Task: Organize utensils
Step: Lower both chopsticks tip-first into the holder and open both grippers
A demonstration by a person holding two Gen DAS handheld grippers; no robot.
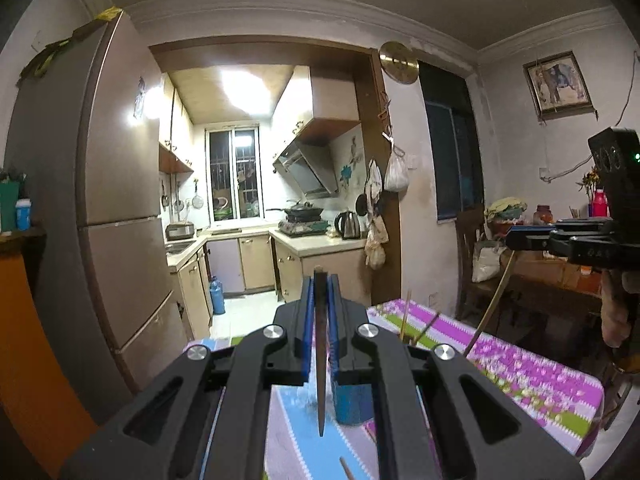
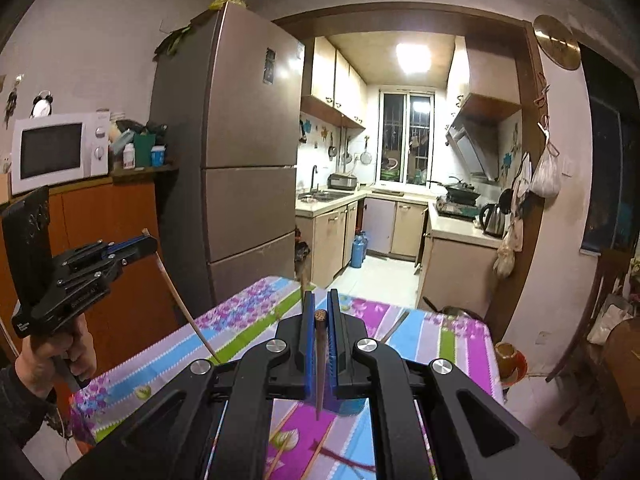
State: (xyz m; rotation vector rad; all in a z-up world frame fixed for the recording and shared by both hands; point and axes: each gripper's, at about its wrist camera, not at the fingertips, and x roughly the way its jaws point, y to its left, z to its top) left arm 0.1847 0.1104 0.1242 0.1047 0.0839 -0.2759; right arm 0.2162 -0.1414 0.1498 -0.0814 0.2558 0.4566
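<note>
My left gripper (image 1: 321,280) is shut on a dark wooden chopstick (image 1: 321,368) that hangs point down above the floral tablecloth (image 1: 532,376). My right gripper (image 2: 320,300) is shut on a second dark chopstick (image 2: 320,364), also held above the table. A blue holder (image 1: 354,404) stands on the table just below the left gripper, with other chopsticks (image 1: 405,318) sticking up from it. In the right wrist view the left gripper (image 2: 148,242) shows at the left with its pale chopstick (image 2: 188,314) slanting down. In the left wrist view the right gripper (image 1: 516,240) shows at the far right.
Loose chopsticks (image 2: 316,454) lie on the near part of the tablecloth (image 2: 248,316). A tall fridge (image 2: 240,152) stands left of the kitchen doorway. An orange cabinet (image 2: 116,240) carries a microwave (image 2: 56,152). A wooden chair (image 1: 472,264) and side table (image 1: 560,280) stand at the right.
</note>
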